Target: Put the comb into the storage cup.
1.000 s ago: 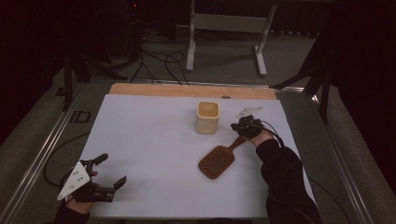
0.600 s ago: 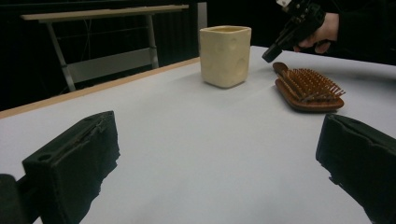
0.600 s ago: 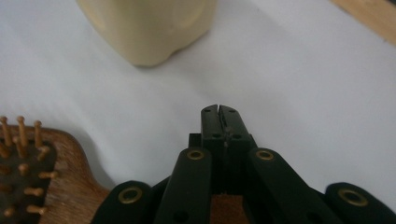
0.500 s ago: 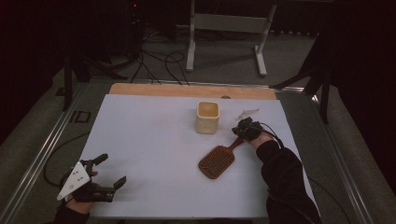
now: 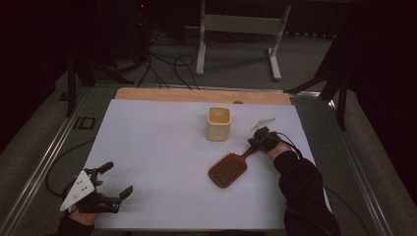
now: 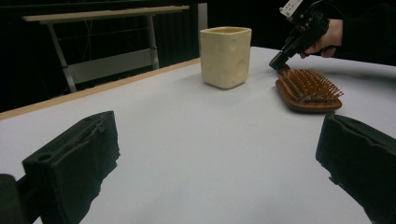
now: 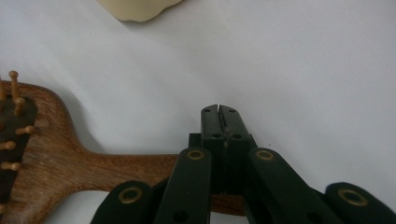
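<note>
While the left gripper (image 5: 114, 181) just sits at the near left corner of the white table (image 5: 157, 142), its two black jaws spread wide with nothing but bare tabletop between them, the right gripper (image 5: 256, 141) is over on the far right side, down at the handle end of the wooden hairbrush (image 5: 227, 170). Looking along the right gripper's own jaws, they're pressed tight together, pads meeting flat with no gap, and the brush handle (image 7: 107, 170) runs crosswise underneath them, so they sit on top of the handle rather than around it. Can't really tell if the tips are pushing on the wood or just hovering right above it. The hairbrush lies flat on the table with its bristles facing up, paddle head pointing toward the person's side and the handle angling up to the right gripper. Just beyond the brush stands a cream square cup (image 5: 218, 123), upright, close to the brush but not touching it. From the left gripper view you get the cup (image 6: 225, 56) and brush (image 6: 308, 89) side by side, with the person's right hand (image 6: 327, 39) holding its gripper tilted down onto the handle.
</note>
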The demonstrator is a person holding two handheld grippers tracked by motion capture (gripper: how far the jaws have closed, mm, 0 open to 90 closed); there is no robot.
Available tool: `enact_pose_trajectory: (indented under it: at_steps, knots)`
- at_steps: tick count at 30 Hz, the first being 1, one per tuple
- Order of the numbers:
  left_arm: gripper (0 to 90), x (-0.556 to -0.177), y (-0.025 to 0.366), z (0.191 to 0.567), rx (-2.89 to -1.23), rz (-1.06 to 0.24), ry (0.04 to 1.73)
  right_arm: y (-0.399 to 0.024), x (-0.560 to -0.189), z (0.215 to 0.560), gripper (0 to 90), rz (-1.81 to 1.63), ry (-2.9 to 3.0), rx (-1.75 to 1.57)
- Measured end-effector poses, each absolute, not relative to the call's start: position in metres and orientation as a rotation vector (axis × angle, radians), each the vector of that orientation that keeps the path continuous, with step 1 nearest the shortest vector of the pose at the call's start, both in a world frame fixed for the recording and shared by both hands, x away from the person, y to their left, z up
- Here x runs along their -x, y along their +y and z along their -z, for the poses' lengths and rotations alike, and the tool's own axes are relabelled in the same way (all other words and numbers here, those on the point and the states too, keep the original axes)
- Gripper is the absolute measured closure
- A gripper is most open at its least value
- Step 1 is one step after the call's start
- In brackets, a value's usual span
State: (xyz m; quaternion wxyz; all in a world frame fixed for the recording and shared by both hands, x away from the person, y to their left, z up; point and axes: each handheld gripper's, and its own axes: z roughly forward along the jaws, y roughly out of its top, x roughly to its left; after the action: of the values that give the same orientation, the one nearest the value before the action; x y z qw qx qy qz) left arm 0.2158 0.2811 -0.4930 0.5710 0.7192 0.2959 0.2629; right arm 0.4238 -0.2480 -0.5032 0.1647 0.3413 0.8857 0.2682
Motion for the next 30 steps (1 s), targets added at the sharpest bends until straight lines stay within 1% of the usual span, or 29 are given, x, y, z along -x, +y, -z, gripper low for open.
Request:
enact_pose_trajectory:
  at_steps: [5,10,12,21,30]
  knots:
    - [0.0,-0.215,0.281,0.493,-1.687,-0.619,0.693,-0.248,-0.421,0.505,90.0,-0.755,2.533,-0.97]
    - [0.0,-0.215,0.282,0.493,-1.687,-0.618,0.696,-0.255,-0.408,0.504,90.0,-0.767,2.531,-0.946]
    - [0.0,-0.215,0.282,0.493,-1.687,-0.62,0.696,-0.255,-0.408,0.504,90.0,-0.767,2.531,-0.946]
    - [0.0,-0.215,0.281,0.493,-1.687,-0.619,0.695,-0.264,-0.385,0.504,90.0,-0.77,2.559,-0.919]
    - [0.0,-0.215,0.281,0.492,-1.687,-0.618,0.694,-0.264,-0.361,0.504,90.0,-0.776,2.589,-0.878]
